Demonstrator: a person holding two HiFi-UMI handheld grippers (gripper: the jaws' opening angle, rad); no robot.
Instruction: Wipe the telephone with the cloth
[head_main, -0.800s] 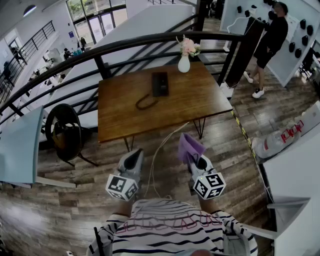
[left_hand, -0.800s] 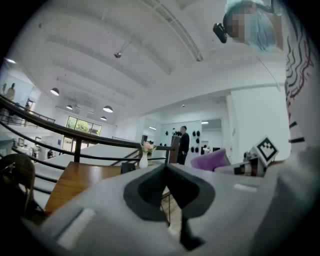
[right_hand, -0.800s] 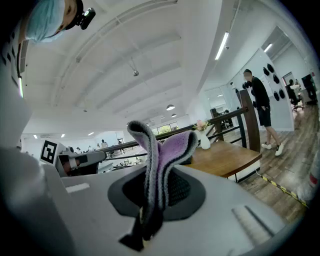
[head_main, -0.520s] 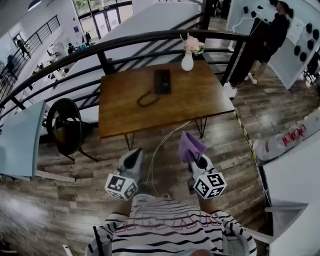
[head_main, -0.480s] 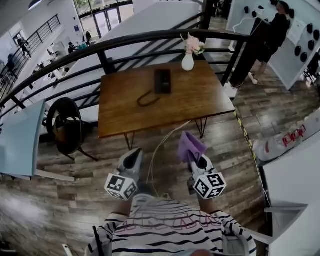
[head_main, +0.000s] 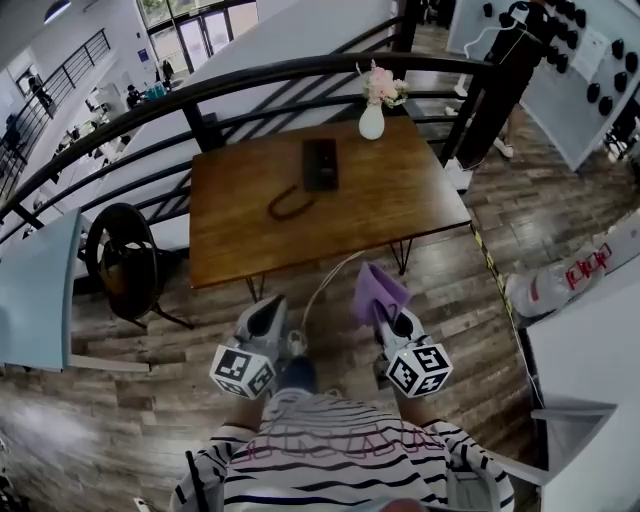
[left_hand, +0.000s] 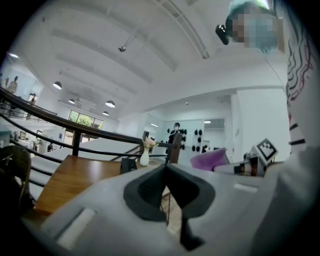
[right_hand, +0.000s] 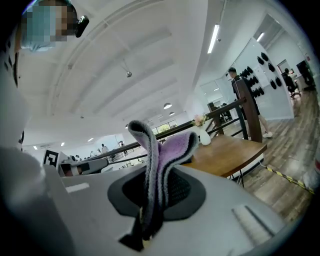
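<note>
A black telephone (head_main: 320, 163) lies on the wooden table (head_main: 400, 200) near its far edge, and its coiled cord (head_main: 288, 204) loops toward me. In the left gripper view the telephone (left_hand: 128, 164) is small beyond the jaws. My right gripper (head_main: 385, 308) is shut on a purple cloth (head_main: 376, 291) that sticks up from its jaws; the right gripper view has the cloth (right_hand: 165, 155) folded between them. My left gripper (head_main: 262, 318) is shut with nothing in it. Both grippers hang over the floor, short of the table's near edge.
A white vase with flowers (head_main: 372, 110) stands at the table's far edge, right of the telephone. A black railing (head_main: 250, 85) runs behind the table. A dark chair (head_main: 125, 265) is at the left. A white cable (head_main: 325, 280) trails on the floor.
The head view has shifted slightly, so the table sits a little nearer and lower-left. Both grippers keep the same pose and the cloth stays held.
</note>
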